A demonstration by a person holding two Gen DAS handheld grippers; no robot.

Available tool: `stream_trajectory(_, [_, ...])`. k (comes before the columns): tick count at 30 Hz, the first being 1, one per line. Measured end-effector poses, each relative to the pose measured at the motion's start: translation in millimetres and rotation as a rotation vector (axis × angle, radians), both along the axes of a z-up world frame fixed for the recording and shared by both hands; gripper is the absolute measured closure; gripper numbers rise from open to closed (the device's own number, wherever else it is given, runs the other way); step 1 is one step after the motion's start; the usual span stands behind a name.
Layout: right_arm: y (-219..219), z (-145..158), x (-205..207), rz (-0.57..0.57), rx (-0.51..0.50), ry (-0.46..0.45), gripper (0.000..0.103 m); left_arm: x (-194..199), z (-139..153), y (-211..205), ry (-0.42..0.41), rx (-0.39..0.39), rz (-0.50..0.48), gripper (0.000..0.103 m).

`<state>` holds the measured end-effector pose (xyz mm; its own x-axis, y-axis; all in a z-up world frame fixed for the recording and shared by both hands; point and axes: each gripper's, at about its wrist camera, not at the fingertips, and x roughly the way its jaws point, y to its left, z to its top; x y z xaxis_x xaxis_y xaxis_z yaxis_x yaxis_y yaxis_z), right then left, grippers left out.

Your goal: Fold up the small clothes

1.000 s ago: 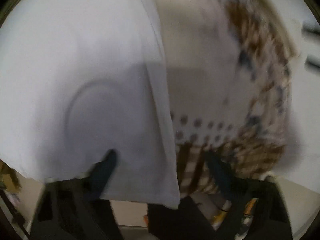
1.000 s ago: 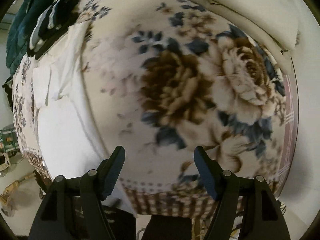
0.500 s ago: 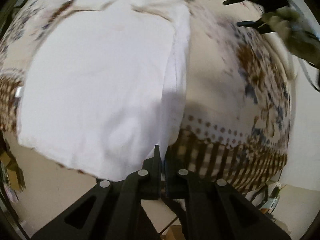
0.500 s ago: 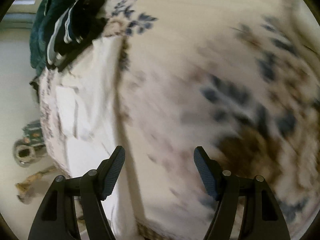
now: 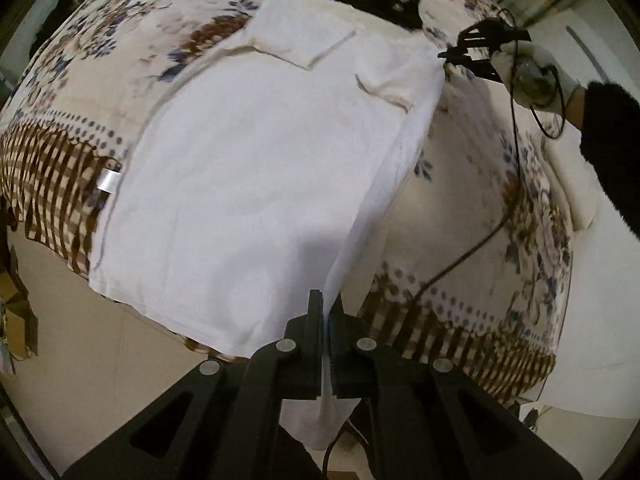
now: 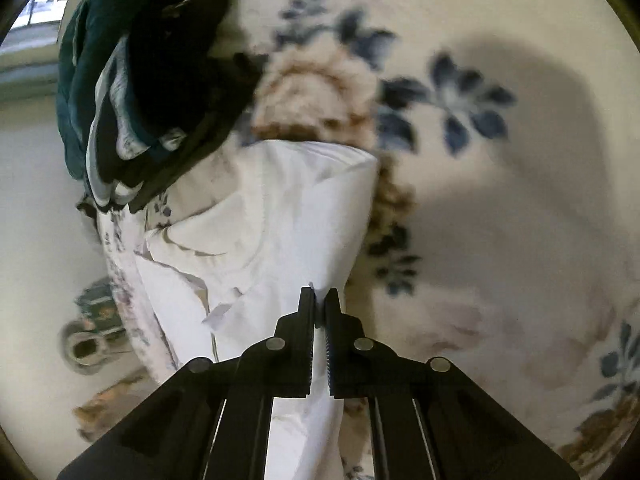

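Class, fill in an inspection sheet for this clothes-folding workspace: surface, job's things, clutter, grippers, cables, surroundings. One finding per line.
Surface: bed under a floral blanket with a checked brown border.
Job's things: white garment spread flat on the blanket, its near edge hanging over the side.
Clutter: pile of dark green and black clothes beyond the garment.
Grippers: left gripper shut on the garment's near corner; right gripper shut on its far corner, held by a white-gloved hand.
Cables: black cable trailing from the right gripper across the blanket.
Surroundings: pale floor; window at far left.
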<state>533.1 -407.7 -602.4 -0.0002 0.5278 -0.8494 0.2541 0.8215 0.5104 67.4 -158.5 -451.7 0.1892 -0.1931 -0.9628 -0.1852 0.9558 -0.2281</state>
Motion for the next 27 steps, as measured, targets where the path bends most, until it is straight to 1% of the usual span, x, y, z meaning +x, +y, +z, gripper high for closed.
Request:
stream_trajectory(2, [25, 30, 7, 0.042, -0.024, -0.031, 0.098, 0, 10, 24, -0.016, -0.011, 0.021, 0.103])
stream_trajectory(4, [47, 52, 13, 0.072, -0.049, -0.051, 0.098, 1, 17, 47, -0.023, -0.021, 0.048, 0.103])
stream_trajectory(5, [68, 67, 20, 0.095, -0.065, -0.064, 0.099, 1, 18, 60, -0.023, -0.028, 0.067, 0.103])
stream_trajectory(7, [103, 85, 28, 0.131, -0.084, -0.076, 0.099, 1, 19, 83, -0.026, -0.033, 0.101, 0.103])
stream_trajectory(10, [158, 101, 35, 0.215, -0.134, -0.1, 0.099, 0, 10, 122, -0.015, -0.034, 0.16, 0.103])
stream_trajectory(11, [190, 101, 40, 0.247, -0.161, -0.107, 0.099, -1, 4, 134, -0.008, -0.035, 0.18, 0.103])
stream_trajectory(13, [226, 98, 42, 0.285, -0.191, -0.105, 0.099, -3, -11, 156, 0.009, -0.037, 0.215, 0.103])
stream_trajectory(14, [251, 93, 44, 0.309, -0.217, -0.106, 0.099, -4, -21, 169, 0.02, -0.043, 0.232, 0.103])
stream_trajectory(15, [276, 87, 46, 0.337, -0.245, -0.109, 0.099, -5, -32, 183, 0.034, -0.047, 0.254, 0.103])
stream_trajectory(17, [313, 71, 46, 0.385, -0.302, -0.117, 0.099, -7, -45, 200, 0.048, -0.065, 0.279, 0.103])
stream_trajectory(20, [352, 45, 46, 0.407, -0.369, -0.097, 0.099, -9, -74, 224, 0.083, -0.087, 0.311, 0.103])
stream_trajectory(24, [370, 19, 43, 0.414, -0.432, -0.082, 0.099, -8, -101, 240, 0.116, -0.116, 0.318, 0.103])
stream_trajectory(27, [377, 7, 43, 0.394, -0.438, -0.064, 0.099, -6, -124, 247, 0.172, -0.175, 0.307, 0.102])
